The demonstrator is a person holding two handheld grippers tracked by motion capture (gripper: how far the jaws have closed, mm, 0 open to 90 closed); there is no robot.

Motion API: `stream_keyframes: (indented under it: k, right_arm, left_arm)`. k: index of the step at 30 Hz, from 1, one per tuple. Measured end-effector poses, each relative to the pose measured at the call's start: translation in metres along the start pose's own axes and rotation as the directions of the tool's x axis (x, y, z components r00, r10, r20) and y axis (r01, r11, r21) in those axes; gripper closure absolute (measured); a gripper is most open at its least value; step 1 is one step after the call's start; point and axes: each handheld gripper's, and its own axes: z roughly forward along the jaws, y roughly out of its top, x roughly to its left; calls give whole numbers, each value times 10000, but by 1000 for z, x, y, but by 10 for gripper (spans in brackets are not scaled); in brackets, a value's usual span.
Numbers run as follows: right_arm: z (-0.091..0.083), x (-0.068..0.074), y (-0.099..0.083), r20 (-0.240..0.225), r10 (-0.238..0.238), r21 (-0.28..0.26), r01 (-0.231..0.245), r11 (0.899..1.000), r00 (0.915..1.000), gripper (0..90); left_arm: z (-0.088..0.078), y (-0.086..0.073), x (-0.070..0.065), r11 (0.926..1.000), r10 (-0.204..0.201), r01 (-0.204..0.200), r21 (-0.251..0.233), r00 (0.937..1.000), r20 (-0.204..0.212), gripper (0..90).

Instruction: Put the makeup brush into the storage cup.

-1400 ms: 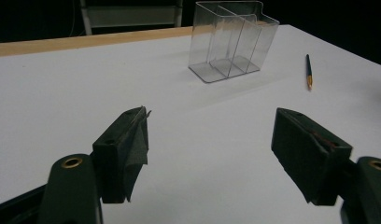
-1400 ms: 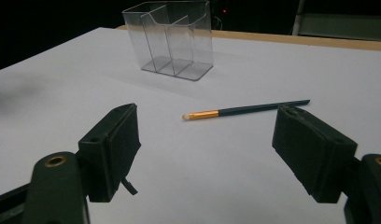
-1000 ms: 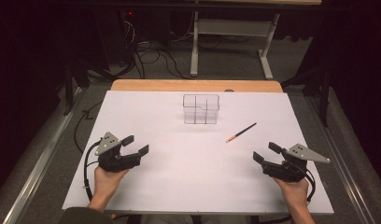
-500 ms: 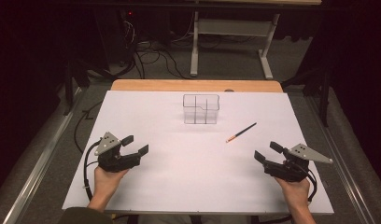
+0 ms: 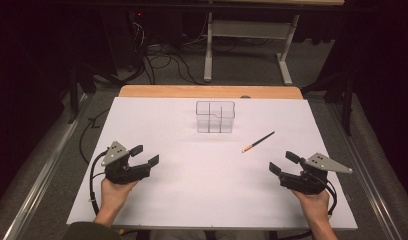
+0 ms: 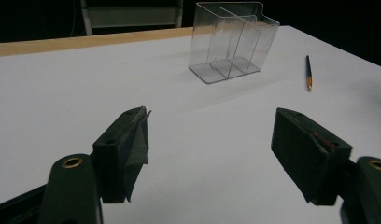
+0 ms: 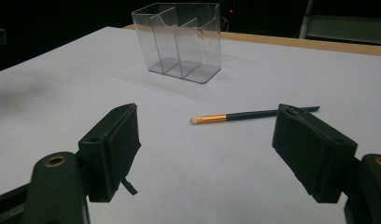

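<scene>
- The slim dark pencil with a brass-coloured ferrule and pale eraser tip [image 5: 258, 141] lies flat on the white-covered counter [image 5: 192, 200], to the right of the clear plastic organiser box with three compartments [image 5: 215, 117] and well apart from it — nothing is inside the box.
- Judging from that, the work is at its very start: the pencil is untouched, no grasp has been made, and picking it up and carrying it to the box are all left to do.
- The right tongs [image 5: 281, 164] sit near the front right of the counter with the jaws spread wide and empty; they are the nearer pair to the pencil and point roughly toward it.
- The left tongs [image 5: 144, 155] rest at the front left, also spread and holding nothing, far from the pencil.
- The right gripper view shows the pencil [image 7: 254, 115] close up — eraser end toward the middle, dark shaft running behind the right-hand jaw — and the dividers of the box [image 7: 181, 41].
- The left gripper view shows the pencil [image 6: 308, 72] small and end-on beside the box [image 6: 233, 39].
- The high view alone gives both hands, the wooden far edge of the counter and the cables on the floor beyond.
</scene>
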Motion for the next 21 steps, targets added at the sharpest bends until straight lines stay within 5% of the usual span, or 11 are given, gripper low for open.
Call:
stream_keyframes:
  k: [21]
  right_arm:
    - [5,3,23,-196,-20,3,20,10000,9998,254]
  left_arm:
    - [-1,-1,1,9998,-186,186,-28,9998,-20,276]
